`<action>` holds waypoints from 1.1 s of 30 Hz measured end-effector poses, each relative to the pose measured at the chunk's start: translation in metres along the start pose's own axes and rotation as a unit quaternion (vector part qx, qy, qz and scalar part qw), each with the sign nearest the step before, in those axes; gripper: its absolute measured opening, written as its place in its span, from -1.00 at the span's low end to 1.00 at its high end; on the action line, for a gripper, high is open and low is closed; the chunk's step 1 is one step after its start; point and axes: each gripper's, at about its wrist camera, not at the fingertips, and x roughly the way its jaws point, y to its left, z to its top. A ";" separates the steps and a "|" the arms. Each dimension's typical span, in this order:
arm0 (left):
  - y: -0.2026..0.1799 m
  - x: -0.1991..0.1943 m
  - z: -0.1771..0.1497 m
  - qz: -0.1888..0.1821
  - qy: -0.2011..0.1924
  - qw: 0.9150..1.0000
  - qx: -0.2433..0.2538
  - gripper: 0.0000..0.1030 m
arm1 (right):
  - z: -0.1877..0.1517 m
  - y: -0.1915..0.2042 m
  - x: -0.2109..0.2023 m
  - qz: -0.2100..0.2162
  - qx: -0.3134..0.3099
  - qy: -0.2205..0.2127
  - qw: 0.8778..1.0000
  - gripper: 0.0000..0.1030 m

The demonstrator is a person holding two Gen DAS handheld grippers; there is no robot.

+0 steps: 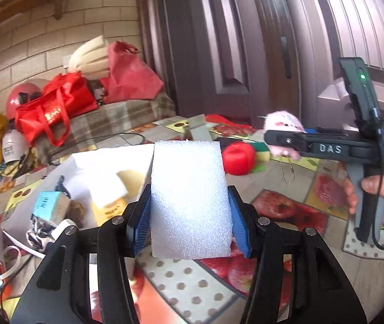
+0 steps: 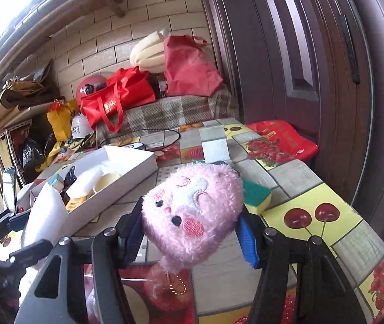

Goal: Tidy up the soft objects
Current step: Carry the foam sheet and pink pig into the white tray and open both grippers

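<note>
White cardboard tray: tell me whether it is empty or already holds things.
Already holds things. The white cardboard tray contains a white foam piece and a pale yellow round sponge; much of its floor remains bare.

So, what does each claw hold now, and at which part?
The left claw holds the white foam block by its two side faces, near the lower end. The right claw holds the pink plush toy by the sides of its head.

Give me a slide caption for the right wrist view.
Right gripper clamps a pink plush toy above the fruit-print table.
</note>
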 end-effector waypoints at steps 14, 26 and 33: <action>0.075 0.003 -0.010 0.090 -0.017 0.994 -0.062 0.01 | 0.002 0.074 0.037 0.040 -0.089 0.007 0.995 0.18; 0.142 0.013 -0.020 0.140 -0.001 0.981 -0.137 0.02 | 0.002 0.116 0.067 0.085 -0.111 0.037 0.989 0.18; 0.165 0.021 -0.022 0.161 0.006 0.973 -0.167 0.02 | 0.003 0.151 0.091 0.133 -0.109 0.056 0.984 0.18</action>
